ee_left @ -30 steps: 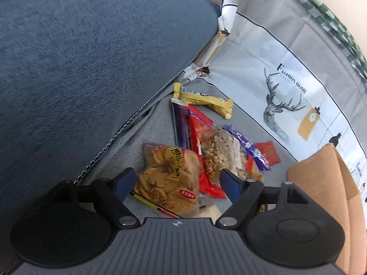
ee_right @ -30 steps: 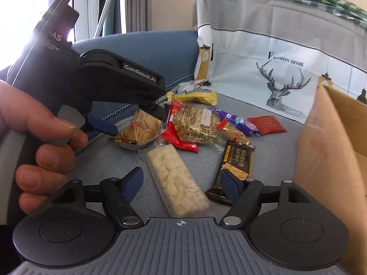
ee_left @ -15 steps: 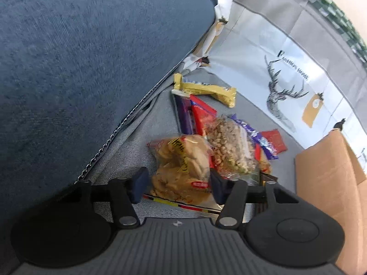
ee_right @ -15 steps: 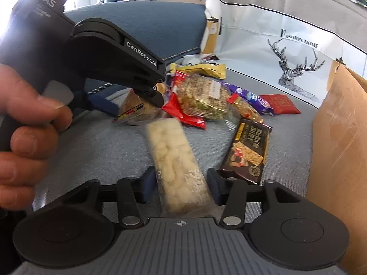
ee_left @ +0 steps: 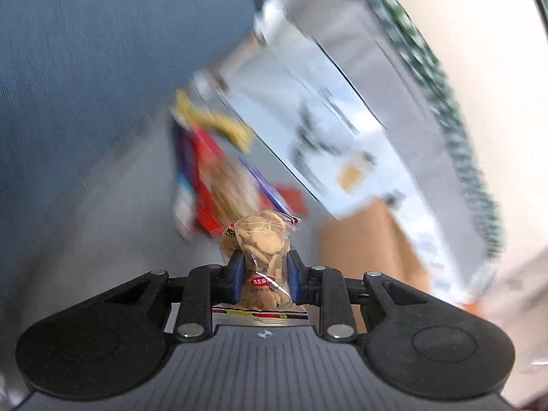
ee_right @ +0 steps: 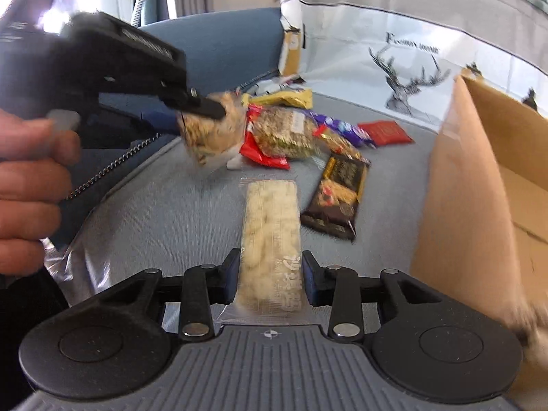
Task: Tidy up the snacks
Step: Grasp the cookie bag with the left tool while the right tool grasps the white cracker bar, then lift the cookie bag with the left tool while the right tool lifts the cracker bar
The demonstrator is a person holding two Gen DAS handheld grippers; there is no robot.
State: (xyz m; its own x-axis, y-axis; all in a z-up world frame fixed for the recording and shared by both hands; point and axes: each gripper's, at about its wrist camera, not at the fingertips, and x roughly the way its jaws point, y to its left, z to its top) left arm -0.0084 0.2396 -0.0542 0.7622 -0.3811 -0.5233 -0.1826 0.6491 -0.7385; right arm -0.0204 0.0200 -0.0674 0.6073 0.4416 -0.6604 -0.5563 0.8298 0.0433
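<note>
In the left wrist view my left gripper [ee_left: 263,269] has its jaws closing on a clear bag of round biscuits [ee_left: 262,236], and the blue pads press into its sides. The same bag [ee_right: 212,133] hangs off the seat in the right wrist view, blurred by motion. My right gripper [ee_right: 270,274] is shut on a long clear pack of pale puffed snack [ee_right: 270,219], which sticks out forward above the grey seat [ee_right: 171,212]. A pile of snack packs [ee_right: 284,133] lies further back.
A dark wrapped bar [ee_right: 337,198] lies right of the pale pack. An open cardboard box [ee_right: 479,188] stands at the right. A blue cushion [ee_left: 85,68] rises on the left, and a deer-print cloth [ee_right: 404,78] hangs behind. A hand [ee_right: 27,185] grips the left tool.
Both grippers went from open to shut on their packs. The left one lifted the biscuit bag off the seat and swung. The right one raised the pale pack.
</note>
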